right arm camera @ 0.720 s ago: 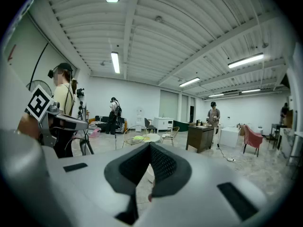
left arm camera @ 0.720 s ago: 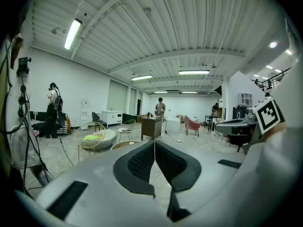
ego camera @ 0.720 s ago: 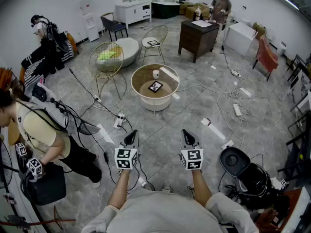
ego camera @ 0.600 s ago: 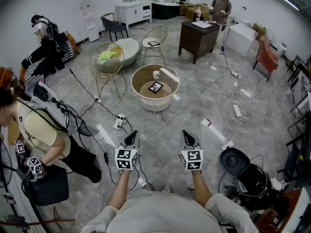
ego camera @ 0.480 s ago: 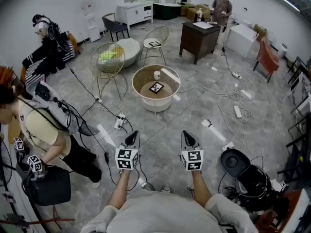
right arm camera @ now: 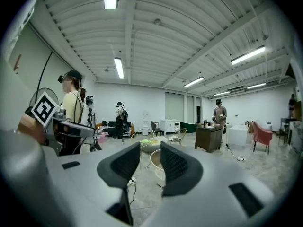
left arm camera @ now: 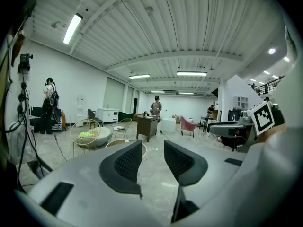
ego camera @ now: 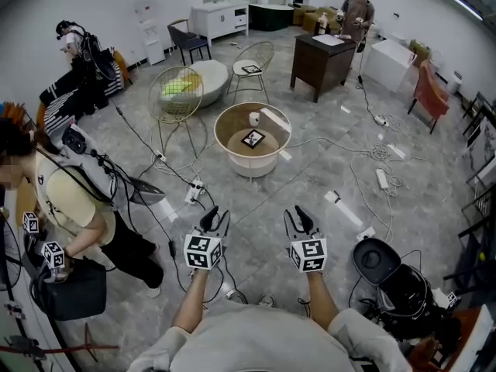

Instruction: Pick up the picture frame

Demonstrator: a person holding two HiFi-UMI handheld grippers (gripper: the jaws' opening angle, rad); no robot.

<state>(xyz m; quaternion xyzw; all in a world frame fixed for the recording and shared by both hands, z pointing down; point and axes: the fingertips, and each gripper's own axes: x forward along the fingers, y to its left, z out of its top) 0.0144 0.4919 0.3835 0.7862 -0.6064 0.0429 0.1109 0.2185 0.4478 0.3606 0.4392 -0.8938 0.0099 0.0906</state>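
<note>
**Both grippers opened, frame still well ahead**

Within the last half second the jaws of the left gripper and the right gripper have been parted; before that, each pair was drawn together to a point. Nothing is held between either pair. In the two gripper views only floor and distant furniture are seen through the gaps. Both grippers are carried side by side in front of the body, over open floor. A power strip with trailing cables lies just beyond them. Well ahead stands the round table. The picture frame lies flat on its sunken top, near a white cup. The opening is judged a preparation for the grasp, and the approach to the table is yet to be made.
</note>
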